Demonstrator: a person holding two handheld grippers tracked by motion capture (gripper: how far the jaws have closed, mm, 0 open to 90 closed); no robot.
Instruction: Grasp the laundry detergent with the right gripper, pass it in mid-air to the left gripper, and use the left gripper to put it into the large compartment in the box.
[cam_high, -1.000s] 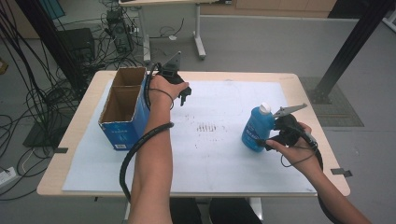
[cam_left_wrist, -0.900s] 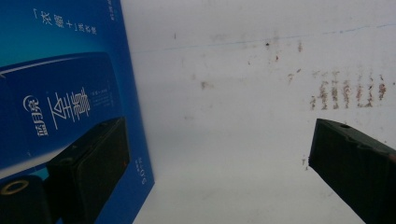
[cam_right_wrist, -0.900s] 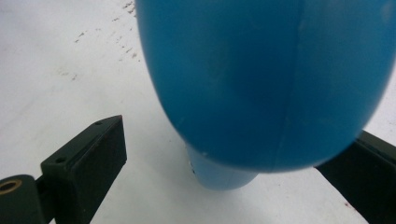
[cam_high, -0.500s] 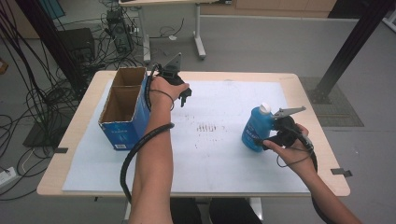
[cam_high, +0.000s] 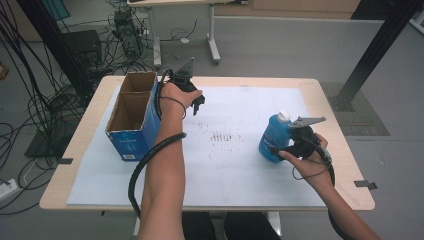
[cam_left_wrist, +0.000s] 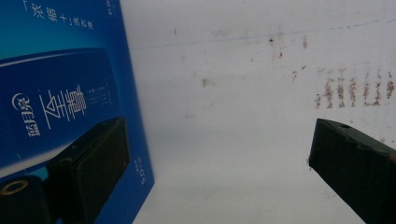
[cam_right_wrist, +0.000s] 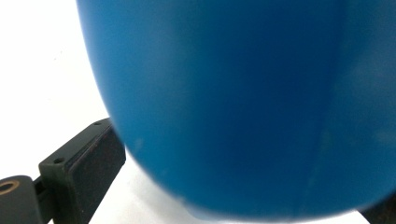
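A blue bottle (cam_high: 271, 134) with a white cap stands upright at the right of the white mat (cam_high: 235, 170). My right gripper (cam_high: 279, 150) has its jaws wide apart on either side of the bottle's lower body; in the right gripper view the bottle (cam_right_wrist: 233, 93) bulges between them. An open-topped cardboard box (cam_high: 131, 137) with blue sides stands at the left. My left gripper (cam_high: 198, 103) hangs open just right of the box, pointing down at the mat. In the left gripper view (cam_left_wrist: 219, 154) nothing lies between its jaws, and the box's printed blue side (cam_left_wrist: 60, 70) is at the left.
Brown smudge marks (cam_high: 223, 136) dot the mat's middle. Cables and equipment lie on the floor at the left, beyond the table edge (cam_high: 80, 145). A black post (cam_high: 372, 55) stands past the table's far right corner.
My right hand has slid a little to the left, bringing its jaws closer around the bottle. The bottle, box and left gripper have stayed put.
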